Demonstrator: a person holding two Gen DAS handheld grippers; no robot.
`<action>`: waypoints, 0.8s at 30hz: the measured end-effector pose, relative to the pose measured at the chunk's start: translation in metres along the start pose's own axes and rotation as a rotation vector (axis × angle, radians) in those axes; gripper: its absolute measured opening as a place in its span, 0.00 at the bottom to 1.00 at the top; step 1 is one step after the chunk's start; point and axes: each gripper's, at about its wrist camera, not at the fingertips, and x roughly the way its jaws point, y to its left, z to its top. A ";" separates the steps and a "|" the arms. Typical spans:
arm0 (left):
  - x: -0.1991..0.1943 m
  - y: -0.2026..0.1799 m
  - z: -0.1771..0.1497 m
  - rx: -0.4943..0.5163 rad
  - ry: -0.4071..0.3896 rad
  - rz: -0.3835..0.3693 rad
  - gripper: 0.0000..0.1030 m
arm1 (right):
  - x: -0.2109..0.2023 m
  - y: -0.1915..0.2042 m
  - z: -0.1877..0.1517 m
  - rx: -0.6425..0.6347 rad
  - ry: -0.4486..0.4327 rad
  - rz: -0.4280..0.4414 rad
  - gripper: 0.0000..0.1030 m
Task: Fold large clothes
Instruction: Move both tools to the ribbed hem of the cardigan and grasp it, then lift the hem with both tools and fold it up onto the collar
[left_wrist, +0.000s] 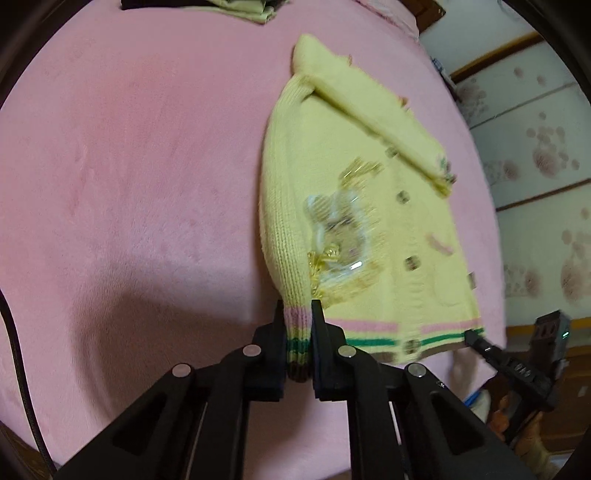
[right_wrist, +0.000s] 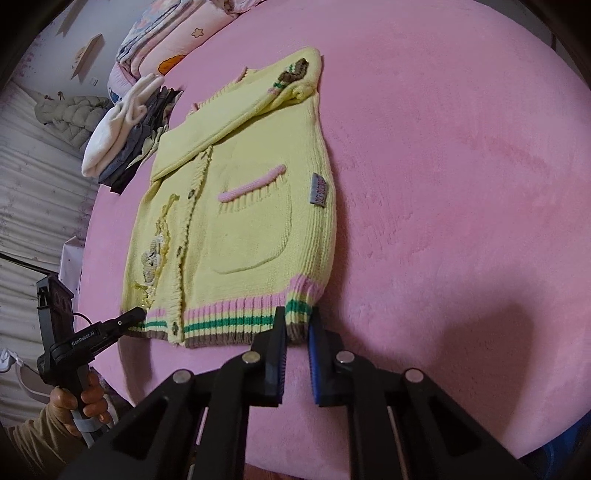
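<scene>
A yellow knitted cardigan (left_wrist: 332, 177) lies flat on a pink blanket (left_wrist: 129, 166), front up, with a sleeve folded across its chest. Its hem is striped pink, green and brown. My left gripper (left_wrist: 298, 306) is shut on one bottom corner of that hem, and the ribbing shows between the black fingers. In the right wrist view the cardigan (right_wrist: 240, 206) shows its pocket and grey label. My right gripper (right_wrist: 297, 314) is shut on the opposite hem corner. Each gripper appears in the other's view: the right gripper (left_wrist: 474, 338) and the left gripper (right_wrist: 135, 315) both sit at the hem.
A stack of folded clothes (right_wrist: 125, 129) sits beyond the cardigan's far left side, with patterned bedding (right_wrist: 177, 33) behind it. A person's hand (right_wrist: 74, 398) holds the left gripper's handle. The bed's edge and a floral wall (left_wrist: 535, 147) lie to the right. Pink blanket spreads wide on either side.
</scene>
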 end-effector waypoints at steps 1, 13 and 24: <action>-0.006 -0.004 0.003 -0.010 -0.007 -0.015 0.07 | -0.005 0.003 0.003 -0.005 -0.006 0.007 0.09; -0.054 -0.031 0.099 -0.253 -0.209 -0.161 0.07 | -0.053 0.035 0.101 -0.036 -0.152 0.155 0.08; 0.030 -0.042 0.232 -0.279 -0.243 -0.041 0.54 | 0.029 0.033 0.252 -0.031 -0.131 0.051 0.19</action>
